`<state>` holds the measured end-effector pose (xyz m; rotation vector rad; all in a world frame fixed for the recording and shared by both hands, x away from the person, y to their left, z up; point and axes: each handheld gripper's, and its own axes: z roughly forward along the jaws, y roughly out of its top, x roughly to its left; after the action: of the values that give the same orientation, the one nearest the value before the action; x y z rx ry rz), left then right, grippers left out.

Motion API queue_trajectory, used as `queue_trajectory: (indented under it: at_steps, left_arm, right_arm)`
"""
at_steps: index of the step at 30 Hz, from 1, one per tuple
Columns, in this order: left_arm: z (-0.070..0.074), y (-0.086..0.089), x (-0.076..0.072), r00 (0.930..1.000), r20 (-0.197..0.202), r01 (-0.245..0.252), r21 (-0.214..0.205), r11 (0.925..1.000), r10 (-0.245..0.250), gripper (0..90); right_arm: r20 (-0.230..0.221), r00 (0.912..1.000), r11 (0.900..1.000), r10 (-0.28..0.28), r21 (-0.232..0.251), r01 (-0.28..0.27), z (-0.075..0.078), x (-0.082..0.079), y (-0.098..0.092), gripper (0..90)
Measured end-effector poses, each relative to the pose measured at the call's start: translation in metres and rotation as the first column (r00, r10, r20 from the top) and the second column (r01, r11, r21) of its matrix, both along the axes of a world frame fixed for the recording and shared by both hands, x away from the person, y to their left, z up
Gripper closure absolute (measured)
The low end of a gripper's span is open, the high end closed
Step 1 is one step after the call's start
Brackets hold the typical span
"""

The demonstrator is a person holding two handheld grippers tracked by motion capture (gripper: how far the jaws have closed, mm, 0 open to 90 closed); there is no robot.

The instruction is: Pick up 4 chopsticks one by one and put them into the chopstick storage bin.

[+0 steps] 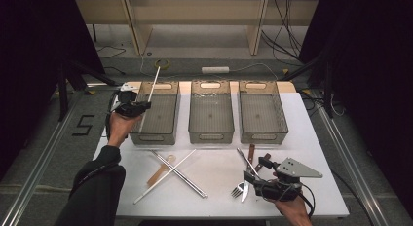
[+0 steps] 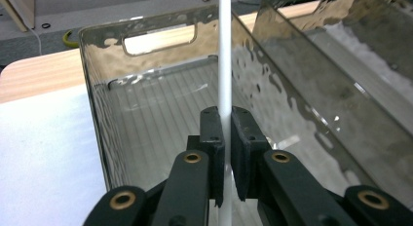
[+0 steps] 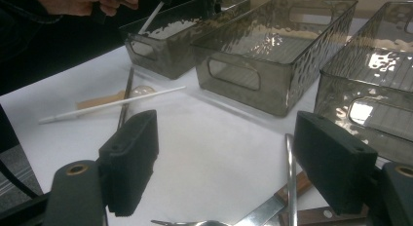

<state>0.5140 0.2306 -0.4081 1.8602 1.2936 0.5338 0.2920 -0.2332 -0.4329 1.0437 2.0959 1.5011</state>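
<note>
My left gripper [image 1: 144, 105] is held over the near left part of the left clear bin [image 1: 157, 114] and is shut on a thin white stick [image 1: 151, 85]. The white stick [image 2: 224, 55] stands up between the closed jaws, above the bin floor [image 2: 156, 123]. My right gripper [image 1: 253, 170] hovers low at the table's front right, open, nothing between its pads [image 3: 130, 160]. Just ahead of it lie a fork [image 1: 238, 189], a metal knife [image 1: 245, 188] and wooden-handled knives [image 1: 251, 154]. A metal handle [image 3: 290, 177] runs between the open jaws on the table.
Middle bin [image 1: 211, 113] and right bin [image 1: 262, 114] stand side by side at the back. Near the front left lie a second white stick [image 1: 163, 177], crossed metal chopsticks [image 1: 180, 175] and a wooden spoon [image 1: 160, 171]. The white table [image 1: 214, 162] ends near my right hand.
</note>
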Motion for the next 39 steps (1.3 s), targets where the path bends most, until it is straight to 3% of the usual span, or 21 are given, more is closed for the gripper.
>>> queue_trajectory:
  at_steps: [10, 13, 17, 21, 23, 26, 30, 37, 39]
  left_arm:
    - [-0.011, -0.004, -0.001, 0.9986, -0.044, -0.029, 0.035, 0.999, 0.03, 81.1]
    - [-0.008, -0.007, -0.007, 0.9983, -0.045, -0.034, 0.046, 0.9984, 0.036, 68.8]
    - [-0.001, -0.008, -0.02, 0.9979, -0.058, -0.03, -0.011, 0.9995, 0.029, 57.3]
    - [0.002, -0.014, -0.038, 0.9968, -0.072, 0.03, -0.041, 0.9987, -0.033, 44.2]
    - [0.005, -0.017, -0.044, 0.9925, -0.099, 0.069, -0.03, 0.9972, -0.072, 41.1]
    - [0.012, -0.019, -0.057, 0.99, -0.091, 0.104, -0.054, 0.9932, -0.108, 37.0]
    - [0.018, -0.021, -0.076, 0.986, -0.095, 0.133, -0.046, 0.99, -0.137, 32.8]
    - [0.014, -0.038, -0.104, 0.9685, -0.118, 0.221, -0.004, 0.9753, -0.22, 27.3]
    - [0.009, -0.042, -0.11, 0.9597, -0.139, 0.249, 0.018, 0.9684, -0.244, 25.8]
  right_arm:
    - [-0.005, 1.0, 1.0, -0.003, 0.001, 0.003, -0.001, 0.0, 0.0, 26.3]
    - [-0.003, 1.0, 1.0, -0.003, 0.0, 0.003, -0.001, 0.0, 0.0, 26.3]
    - [-0.003, 1.0, 1.0, -0.002, 0.004, 0.002, 0.0, 0.0, 0.0, 26.3]
    - [-0.004, 1.0, 0.9998, 0.0, 0.018, 0.0, 0.0, 0.0, -0.001, 26.3]
    - [-0.004, 1.0, 0.9999, -0.001, 0.016, 0.001, 0.0, 0.0, -0.001, 26.3]
    - [0.001, 1.0, 0.9999, -0.001, 0.013, 0.001, 0.002, -0.001, -0.001, 26.3]
    - [-0.002, 1.0, 1.0, -0.001, 0.006, 0.001, 0.001, -0.001, -0.001, 26.3]
    - [-0.003, 1.0, 0.9999, 0.0, 0.011, 0.0, 0.002, -0.002, -0.001, 26.2]
    - [0.0, 1.0, 0.9999, 0.001, 0.014, -0.001, 0.002, -0.002, -0.001, 26.3]
